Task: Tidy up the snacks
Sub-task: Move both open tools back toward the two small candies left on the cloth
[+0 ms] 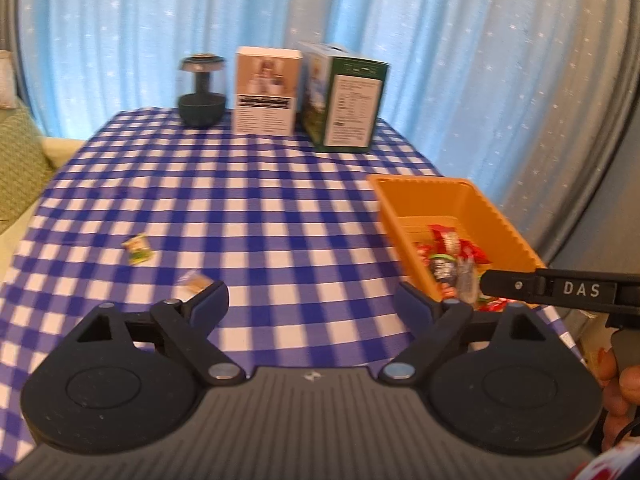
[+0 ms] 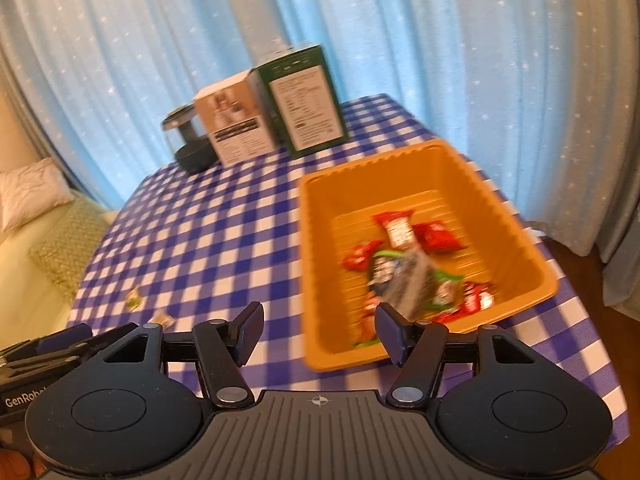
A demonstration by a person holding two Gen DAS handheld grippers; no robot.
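On the checked tablecloth [image 1: 260, 208], both the left gripper [image 1: 312, 300] and right gripper [image 2: 320, 332] stand open and empty, the orange bin [image 2: 516, 200] at the right already holding snacks. Two small snack packets [image 1: 139, 249] remain loose at the near left; the likely next move is reaching for one.

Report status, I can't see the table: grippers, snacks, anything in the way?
Both grippers open, empty. Orange bin holds wrappers; two snacks loose on cloth. Path clear.

One orange bin [image 2: 516, 216] holds several red snack packets [image 2: 438, 236], too blurred to count. Two loose snacks [image 1: 138, 249] lie on the tabletop [image 1: 280, 216]. Two boxes [image 1: 267, 92] and one dark lamp [image 1: 201, 90] stand at its far edge.
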